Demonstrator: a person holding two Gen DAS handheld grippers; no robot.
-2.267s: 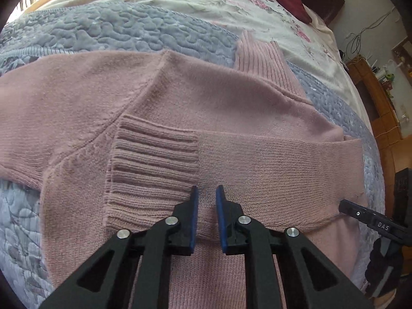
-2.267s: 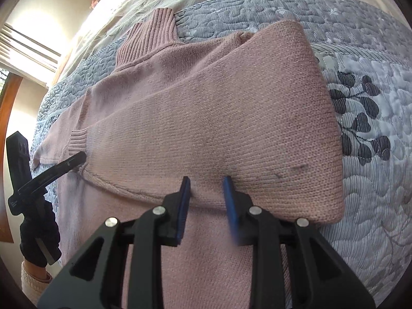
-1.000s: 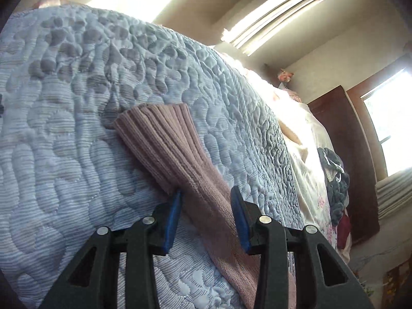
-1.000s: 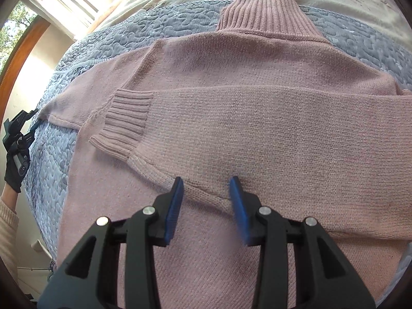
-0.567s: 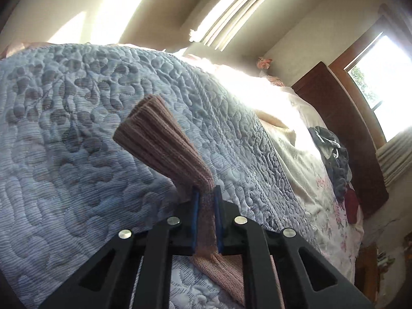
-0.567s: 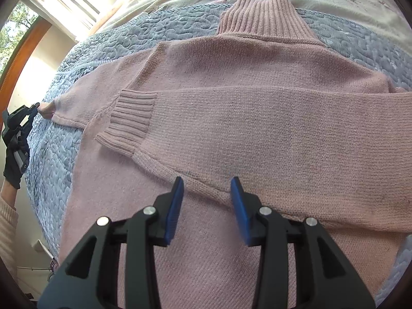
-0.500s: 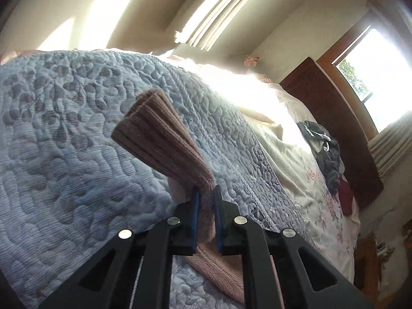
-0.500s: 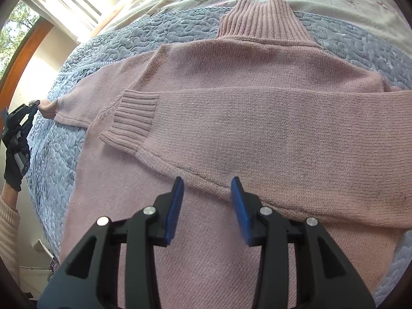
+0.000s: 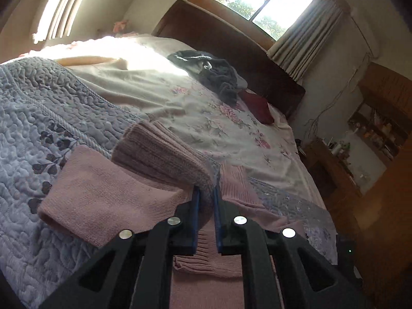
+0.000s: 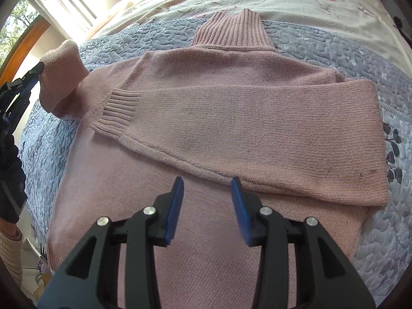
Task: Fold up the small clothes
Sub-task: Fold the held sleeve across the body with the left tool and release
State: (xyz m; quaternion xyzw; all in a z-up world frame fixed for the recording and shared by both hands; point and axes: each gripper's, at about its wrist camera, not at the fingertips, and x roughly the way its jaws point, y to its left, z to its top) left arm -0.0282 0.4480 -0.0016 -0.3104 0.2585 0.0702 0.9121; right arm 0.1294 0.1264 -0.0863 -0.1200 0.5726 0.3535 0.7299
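A pink knit turtleneck sweater (image 10: 231, 108) lies flat on a grey-blue quilt (image 10: 334, 49). One sleeve is folded across its chest, with the ribbed cuff (image 10: 118, 110) at the left. My left gripper (image 9: 205, 193) is shut on the other sleeve's ribbed cuff (image 9: 159, 154) and holds it raised above the sweater's body (image 9: 103, 193). In the right wrist view that lifted sleeve (image 10: 61, 77) stands up at the far left, with the left gripper (image 10: 31, 77) beside it. My right gripper (image 10: 207, 188) hovers open over the lower body, just below the folded sleeve, holding nothing.
The quilt lies over a floral bedspread (image 9: 231, 128). A heap of dark clothes (image 9: 216, 72) and a red item (image 9: 257, 105) sit near the dark headboard (image 9: 231, 46). Wooden furniture (image 9: 334, 170) stands to the right of the bed. A gloved hand (image 10: 10, 170) is at the left edge.
My left gripper shut on the outstretched sleeve's cuff, lifted it and carried it inward over the sweater. The right gripper stayed open over the lower body and barely moved.
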